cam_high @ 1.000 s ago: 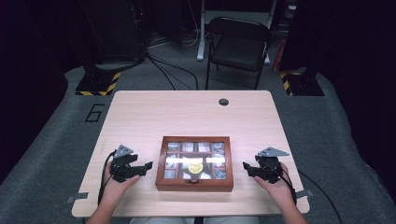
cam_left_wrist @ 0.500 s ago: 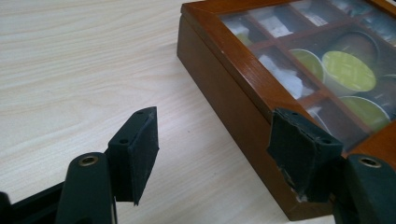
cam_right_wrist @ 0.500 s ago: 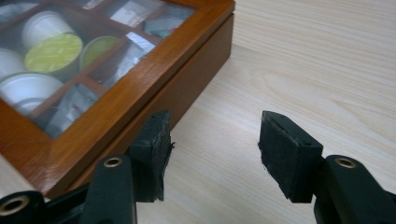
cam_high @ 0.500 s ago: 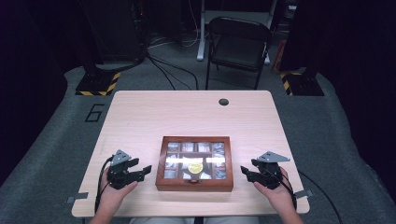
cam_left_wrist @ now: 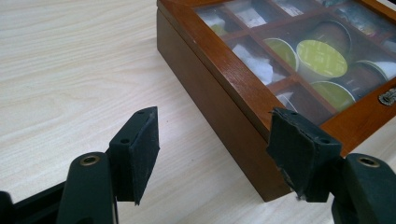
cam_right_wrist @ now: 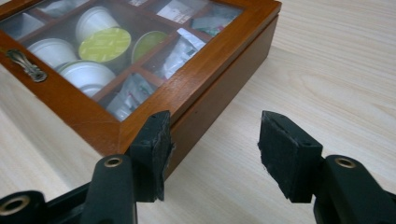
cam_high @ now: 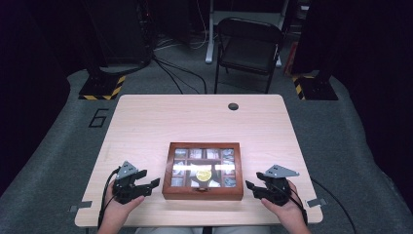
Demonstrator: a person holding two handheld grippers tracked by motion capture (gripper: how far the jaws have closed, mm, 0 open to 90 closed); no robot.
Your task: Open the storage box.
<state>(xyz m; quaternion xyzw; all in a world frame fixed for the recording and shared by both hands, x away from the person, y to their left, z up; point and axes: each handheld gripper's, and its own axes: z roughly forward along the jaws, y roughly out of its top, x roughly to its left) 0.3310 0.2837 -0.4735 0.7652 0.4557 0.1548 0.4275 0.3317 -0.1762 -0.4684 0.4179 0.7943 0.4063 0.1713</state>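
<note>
I have the wooden box (cam_high: 202, 171) near the tabletop's (cam_high: 195, 122) front edge, lid down, between my left hand-held gripper (cam_high: 152, 184) and right hand-held gripper (cam_high: 249, 185), both released after just narrowing. Uneven side pressure could skew it.

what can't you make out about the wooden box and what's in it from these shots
- Wooden box: high view, glare on the glass lid blurs the contents.
- Clasp: left gripper view, cut off by the right edge.
- Packets: right gripper view, print too blurred to read.
- Box's far compartments: both gripper views, cut by the top edge.
</note>
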